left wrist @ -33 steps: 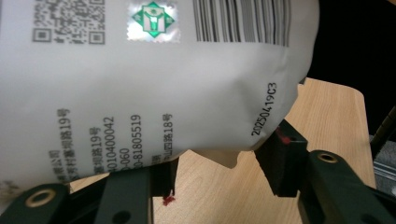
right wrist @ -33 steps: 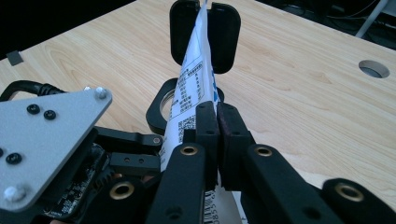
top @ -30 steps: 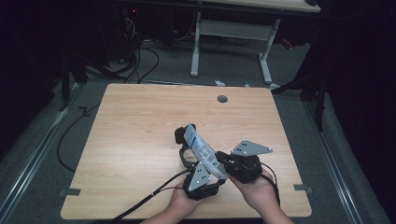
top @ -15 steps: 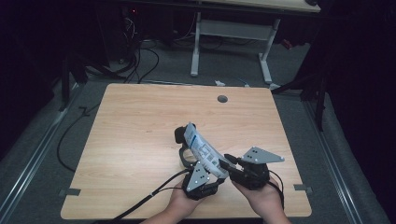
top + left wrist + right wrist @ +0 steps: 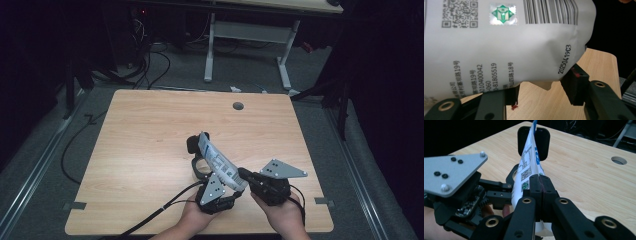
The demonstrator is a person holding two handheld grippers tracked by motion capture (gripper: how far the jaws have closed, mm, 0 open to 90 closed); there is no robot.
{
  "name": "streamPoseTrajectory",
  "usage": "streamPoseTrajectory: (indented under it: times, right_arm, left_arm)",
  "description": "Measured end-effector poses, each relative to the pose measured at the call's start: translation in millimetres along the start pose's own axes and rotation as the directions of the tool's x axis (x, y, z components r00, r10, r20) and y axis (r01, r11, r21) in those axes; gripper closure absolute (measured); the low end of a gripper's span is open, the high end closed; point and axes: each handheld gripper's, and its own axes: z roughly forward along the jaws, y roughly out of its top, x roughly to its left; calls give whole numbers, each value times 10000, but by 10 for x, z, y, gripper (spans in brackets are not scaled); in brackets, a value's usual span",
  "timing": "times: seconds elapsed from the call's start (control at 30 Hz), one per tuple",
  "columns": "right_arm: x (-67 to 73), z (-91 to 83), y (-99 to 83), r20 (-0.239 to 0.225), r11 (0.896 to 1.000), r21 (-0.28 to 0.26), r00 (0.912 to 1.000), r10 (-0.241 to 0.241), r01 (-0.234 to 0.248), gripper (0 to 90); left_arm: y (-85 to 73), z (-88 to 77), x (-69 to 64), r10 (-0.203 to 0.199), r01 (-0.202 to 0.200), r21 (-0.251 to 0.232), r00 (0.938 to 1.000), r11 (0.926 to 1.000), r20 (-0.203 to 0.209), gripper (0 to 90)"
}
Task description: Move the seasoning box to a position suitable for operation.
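Left to right across the wooden table point(image 5: 150, 140): the left gripper point(image 5: 197, 157) holds a white printed pouch point(image 5: 220, 165) just above the tabletop, its 2 jaws spread wide around the pouch's body; in the left gripper view the pouch point(image 5: 506, 42) bulges between the pads point(image 5: 574, 86), which press its sides. The pouch slants from upper left to lower right toward the person. At its lower right end the right gripper point(image 5: 243, 175) has just closed; in the right gripper view its 2 jaws stand pressed together on the pouch's thin edge point(image 5: 530, 173). A round cable hole point(image 5: 238, 106) lies well apart, toward the far edge.

Risk, as a judgement: the right gripper's bite covers only a narrow strip of film. A pull from either hand could slide that strip out, or tear the seam unevenly. The left gripper's squeeze on the bulging body could also push contents out once an opening forms.
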Motion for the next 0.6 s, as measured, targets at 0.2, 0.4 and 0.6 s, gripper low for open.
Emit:
streamPoseTrajectory:
  times: [0.2, 0.4, 0.6]
  right_arm:
    - [-11, 10, 79, -137, 9999, 123, 9999, 72, -70, 900]
    - [-17, -11, 111, -206, 9999, 148, 9997, 92, -89, 900]
    - [-9, -7, 179, -214, 9996, 238, 9997, -122, 127, 900]
  left_arm:
    - [28, -7, 7, -10, 10, -59, 10000, 10000, 18, 492]
    - [56, -36, -27, -51, 51, -163, 10000, 9999, 25, 489]
    - [86, -56, -29, -242, 241, -211, 9997, 9995, -72, 488]
